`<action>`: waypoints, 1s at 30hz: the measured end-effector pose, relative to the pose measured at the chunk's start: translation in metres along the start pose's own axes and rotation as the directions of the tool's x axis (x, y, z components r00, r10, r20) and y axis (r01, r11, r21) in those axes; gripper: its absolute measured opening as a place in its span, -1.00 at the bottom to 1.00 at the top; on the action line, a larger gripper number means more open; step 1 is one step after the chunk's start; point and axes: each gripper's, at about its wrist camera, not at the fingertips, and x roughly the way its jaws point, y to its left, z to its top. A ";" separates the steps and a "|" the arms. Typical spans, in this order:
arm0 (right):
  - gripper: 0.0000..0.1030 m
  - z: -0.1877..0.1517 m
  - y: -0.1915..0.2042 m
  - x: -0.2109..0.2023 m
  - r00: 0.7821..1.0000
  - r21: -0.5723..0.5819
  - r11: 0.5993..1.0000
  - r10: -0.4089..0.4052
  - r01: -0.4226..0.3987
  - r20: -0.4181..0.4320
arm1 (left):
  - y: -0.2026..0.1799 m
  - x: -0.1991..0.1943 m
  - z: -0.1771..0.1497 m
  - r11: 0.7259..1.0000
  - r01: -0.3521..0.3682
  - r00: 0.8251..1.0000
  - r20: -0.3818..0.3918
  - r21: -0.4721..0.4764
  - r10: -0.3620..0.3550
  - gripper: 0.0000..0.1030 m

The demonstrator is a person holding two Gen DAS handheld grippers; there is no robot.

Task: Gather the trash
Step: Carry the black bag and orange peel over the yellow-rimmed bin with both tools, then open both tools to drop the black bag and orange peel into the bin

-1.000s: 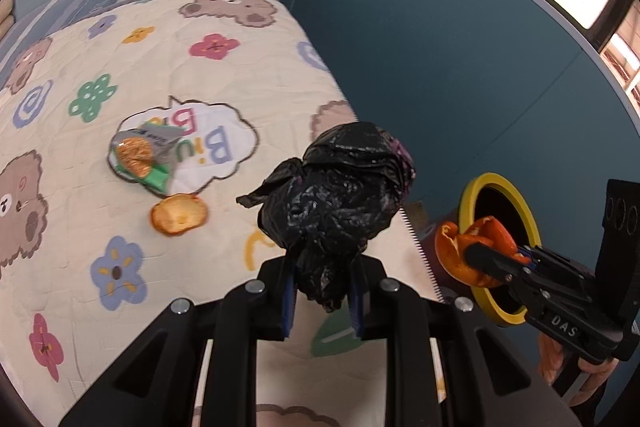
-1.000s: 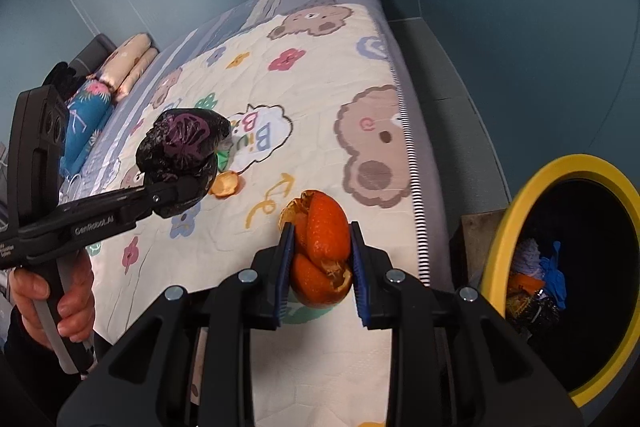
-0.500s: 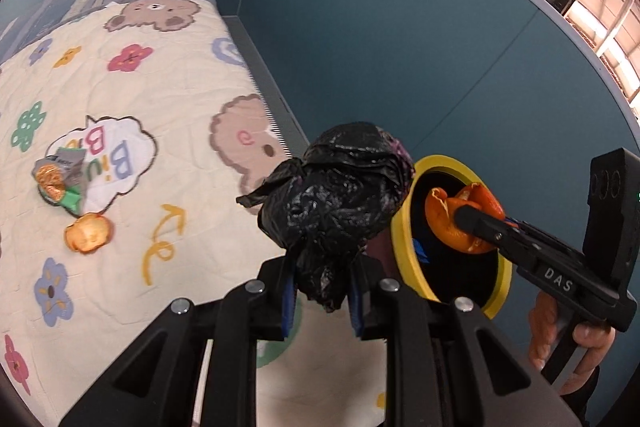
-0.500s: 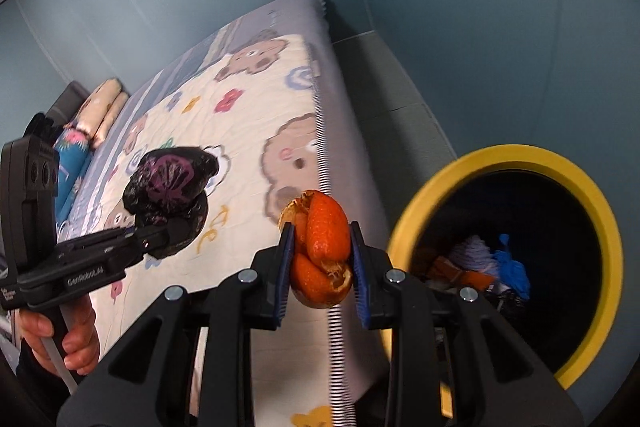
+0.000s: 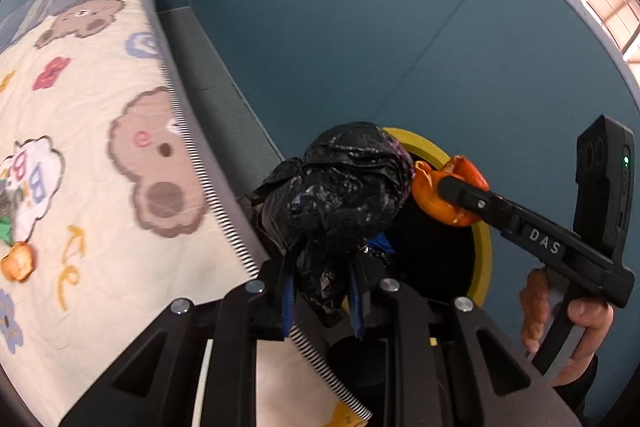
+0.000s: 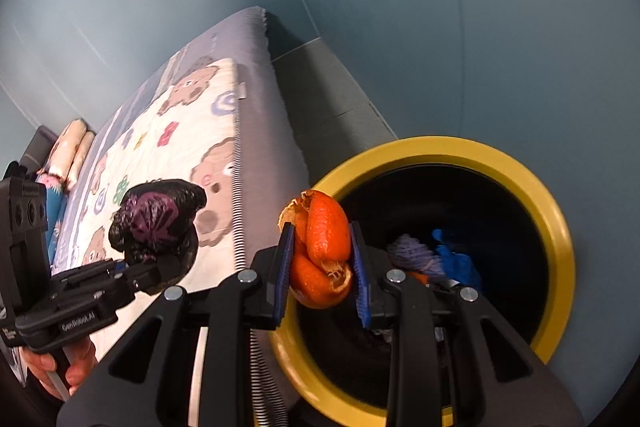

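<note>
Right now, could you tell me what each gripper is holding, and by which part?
Left gripper: crumpled black plastic bag, pinched at its lower end. Right gripper: orange peel, clamped across its sides.

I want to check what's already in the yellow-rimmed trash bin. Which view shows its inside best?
The right wrist view: the yellow-rimmed trash bin opens toward it, showing blue and purple scraps. In the left wrist view the black plastic bag hides most of it.

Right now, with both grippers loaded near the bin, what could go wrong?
1. The peel is at the bin rim, not clearly over the opening; released now, it might land on the floor.
2. The black bag is pinched only by its lower end in the left gripper, so it might slip.
3. The right gripper sits close to the bag; they could bump.
</note>
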 end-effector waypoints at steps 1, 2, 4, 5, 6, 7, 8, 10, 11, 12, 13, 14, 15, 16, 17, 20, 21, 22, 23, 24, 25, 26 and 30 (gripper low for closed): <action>-0.50 0.001 -0.006 0.001 1.000 0.009 1.000 -0.006 0.006 0.000 | -0.003 0.005 0.002 1.000 0.003 1.000 -0.006 0.006 -0.003 -0.62; -0.50 0.001 -0.011 0.001 1.000 0.014 1.000 -0.008 0.008 -0.001 | -0.007 0.010 0.003 1.000 0.005 1.000 -0.012 0.012 -0.005 -0.62; -0.50 0.002 -0.023 0.001 1.000 0.033 0.999 -0.014 0.014 -0.003 | -0.014 0.019 0.004 1.000 0.009 1.000 -0.023 0.023 -0.008 -0.62; -0.50 0.002 -0.027 0.002 1.000 0.041 0.999 -0.016 0.016 -0.004 | -0.018 0.024 0.005 0.999 0.012 0.999 -0.030 0.030 -0.011 -0.62; -0.50 0.003 -0.034 0.003 1.000 0.051 0.999 -0.018 0.018 -0.004 | -0.023 0.026 0.003 0.999 0.014 0.999 -0.034 0.039 -0.012 -0.62; -0.50 0.002 -0.038 0.003 1.000 0.056 0.998 -0.020 0.021 -0.005 | -0.026 0.030 0.004 0.999 0.012 0.999 -0.038 0.048 -0.010 -0.62; -0.49 0.002 -0.043 0.003 1.000 0.064 0.998 -0.024 0.024 -0.005 | -0.031 0.034 0.003 0.998 0.009 0.999 -0.042 0.058 -0.007 -0.62; -0.49 0.002 -0.051 0.004 1.000 0.077 0.997 -0.025 0.026 -0.010 | -0.037 0.041 0.003 0.997 0.013 0.999 -0.051 0.071 -0.009 -0.62; -0.49 0.002 -0.056 0.005 1.000 0.085 0.996 -0.027 0.028 -0.012 | -0.041 0.045 0.003 0.997 0.020 0.998 -0.058 0.074 -0.016 -0.62; -0.49 0.002 -0.059 0.005 0.999 0.089 0.996 -0.029 0.030 -0.014 | -0.043 0.047 0.003 0.997 0.024 0.998 -0.062 0.074 -0.020 -0.62; -0.49 0.002 -0.063 0.006 0.999 0.093 0.995 -0.032 0.033 -0.015 | -0.046 0.050 0.003 0.997 0.027 0.998 -0.066 0.076 -0.022 -0.62; -0.48 0.002 -0.065 0.006 0.999 0.095 0.995 -0.035 0.036 -0.015 | -0.048 0.053 0.002 0.996 0.029 0.997 -0.069 0.079 -0.024 -0.61; -0.48 0.002 -0.069 0.005 0.999 0.101 0.994 -0.040 0.041 -0.013 | -0.051 0.055 0.002 0.996 0.032 0.997 -0.073 0.083 -0.026 -0.61; -0.47 0.002 -0.072 0.004 0.999 0.103 0.994 -0.042 0.043 -0.013 | -0.053 0.056 0.000 0.996 0.033 0.997 -0.074 0.087 -0.026 -0.61; -0.47 0.002 -0.073 0.004 0.999 0.105 0.993 -0.044 0.045 -0.013 | -0.054 0.057 -0.002 0.996 0.031 0.997 -0.076 0.089 -0.024 -0.61; -0.44 0.002 -0.079 0.000 0.998 0.110 0.992 -0.055 0.056 -0.011 | -0.053 0.061 -0.003 0.996 0.038 0.996 -0.086 0.085 -0.031 -0.59; -0.43 0.002 -0.081 -0.002 0.998 0.112 0.992 -0.055 0.055 -0.008 | -0.053 0.062 -0.004 0.996 0.040 0.996 -0.088 0.084 -0.033 -0.59; -0.40 0.002 -0.083 -0.004 0.999 0.118 0.992 -0.054 0.054 -0.006 | -0.053 0.062 -0.004 0.996 0.040 0.996 -0.088 0.085 -0.032 -0.58; -0.38 0.003 -0.085 -0.005 0.998 0.121 0.991 -0.056 0.056 -0.002 | -0.052 0.061 -0.005 0.996 0.035 0.996 -0.085 0.087 -0.028 -0.58; -0.36 0.003 -0.080 -0.003 0.998 0.122 0.991 -0.059 0.058 0.001 | -0.052 0.060 -0.005 0.996 0.032 0.996 -0.083 0.087 -0.025 -0.57; -0.34 0.003 -0.078 -0.003 0.998 0.123 0.990 -0.063 0.062 0.006 | -0.051 0.059 -0.005 0.996 0.033 0.996 -0.082 0.083 -0.027 -0.51; -0.31 0.003 -0.078 -0.005 0.998 0.126 0.990 -0.065 0.064 0.011 | -0.052 0.058 -0.006 0.996 0.032 0.996 -0.081 0.080 -0.026 -0.42; -0.17 0.004 -0.081 -0.015 0.997 0.140 0.988 -0.072 0.067 0.032 | -0.051 0.055 -0.008 0.997 0.032 0.997 -0.071 0.067 -0.027 -0.10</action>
